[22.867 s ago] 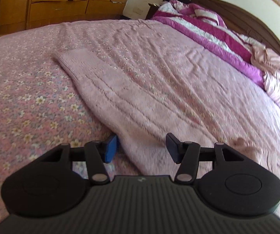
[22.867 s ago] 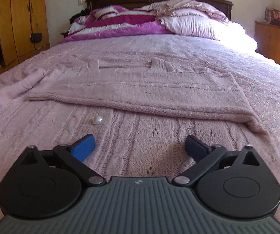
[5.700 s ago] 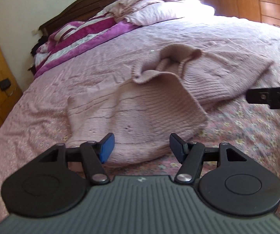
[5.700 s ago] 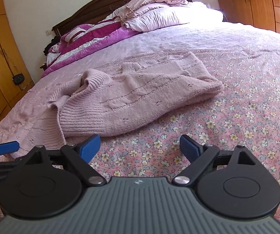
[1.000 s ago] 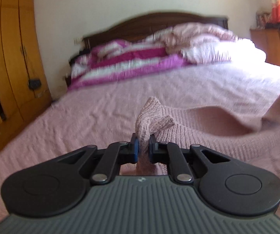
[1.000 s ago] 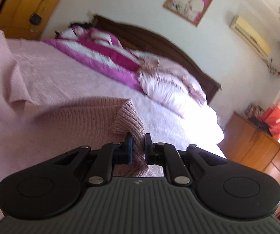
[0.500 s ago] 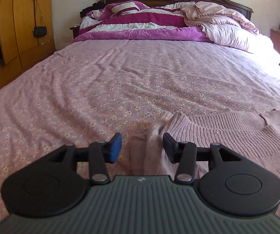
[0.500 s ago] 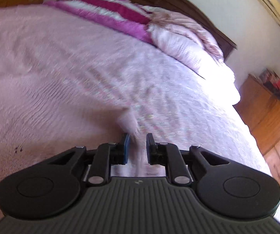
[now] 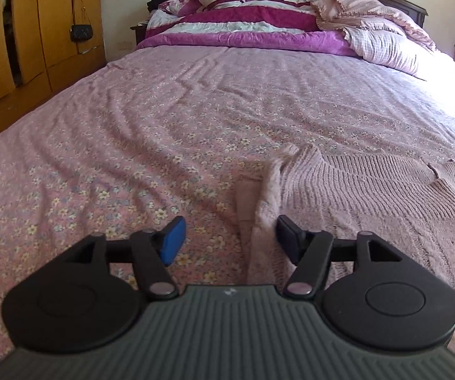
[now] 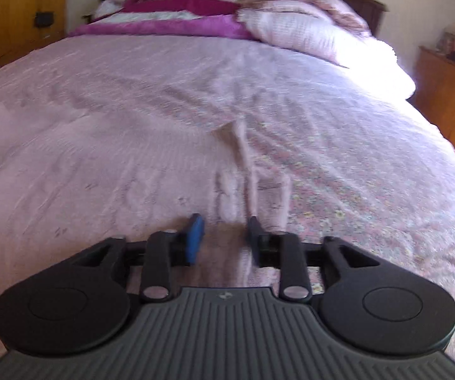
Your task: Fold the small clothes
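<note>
Filling both views, the bed (image 9: 195,101) carries a flowered sheet (image 9: 116,171), with a purple quilt (image 9: 259,36) and pale bedding (image 9: 382,47) heaped at its head and a wardrobe (image 9: 37,22) to the left. The pink sweater (image 9: 369,196) lies flat on the sheet, its raised left edge running between the pads of the left gripper (image 9: 229,237), whose jaws are opening and press on nothing. The right gripper (image 10: 222,236), blurred, is likewise opening, its narrower gap over the sweater's (image 10: 100,164) right edge, not pinching it.
</note>
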`<state>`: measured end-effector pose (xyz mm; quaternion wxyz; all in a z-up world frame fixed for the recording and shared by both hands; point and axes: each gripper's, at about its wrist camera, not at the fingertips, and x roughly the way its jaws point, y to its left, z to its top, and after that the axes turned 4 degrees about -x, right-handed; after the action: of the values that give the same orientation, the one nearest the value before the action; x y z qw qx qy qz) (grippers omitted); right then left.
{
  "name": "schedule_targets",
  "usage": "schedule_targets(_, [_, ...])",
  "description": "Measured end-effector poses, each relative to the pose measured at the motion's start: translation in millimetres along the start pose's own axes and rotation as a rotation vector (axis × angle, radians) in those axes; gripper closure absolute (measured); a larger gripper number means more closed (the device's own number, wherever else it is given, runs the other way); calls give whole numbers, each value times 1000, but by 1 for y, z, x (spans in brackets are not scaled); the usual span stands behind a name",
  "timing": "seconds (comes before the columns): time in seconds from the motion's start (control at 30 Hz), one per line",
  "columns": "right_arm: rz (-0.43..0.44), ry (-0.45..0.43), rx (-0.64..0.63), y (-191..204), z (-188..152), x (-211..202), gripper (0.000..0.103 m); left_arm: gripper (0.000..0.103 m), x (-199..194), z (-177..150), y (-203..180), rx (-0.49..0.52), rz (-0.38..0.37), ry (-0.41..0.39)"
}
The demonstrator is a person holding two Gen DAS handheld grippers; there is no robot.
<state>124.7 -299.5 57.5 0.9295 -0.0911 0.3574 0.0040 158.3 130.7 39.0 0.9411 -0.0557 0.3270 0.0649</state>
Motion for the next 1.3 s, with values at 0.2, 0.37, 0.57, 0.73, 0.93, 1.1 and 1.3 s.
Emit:
schedule_targets(0.2, [80,-49,7,50,44,-12,60,37,4,1,8,-39,-52,44])
schedule_targets(0.37, [256,-20,51,114,81,8,54,37,4,-3,12,-39,-70,24])
schedule_targets(0.57, [288,79,43,170,91,46,54,37,2,-3,21,-88,-108,4])
schedule_targets(0.73, [271,20,14,179,91,40,96,37,-4,3,19,-75,-180,-43])
schedule_targets(0.93, [181,-140,-8,165,94,15,97,37,22,27,4,-35,-259,-2])
schedule_targets(1.1, [82,-209,-57,172,99,22,97,90,52,34,-1,-45,-223,55])
schedule_targets(1.3, [124,-115,-130,182,87,59,90,89,55,30,2,-50,-95,6])
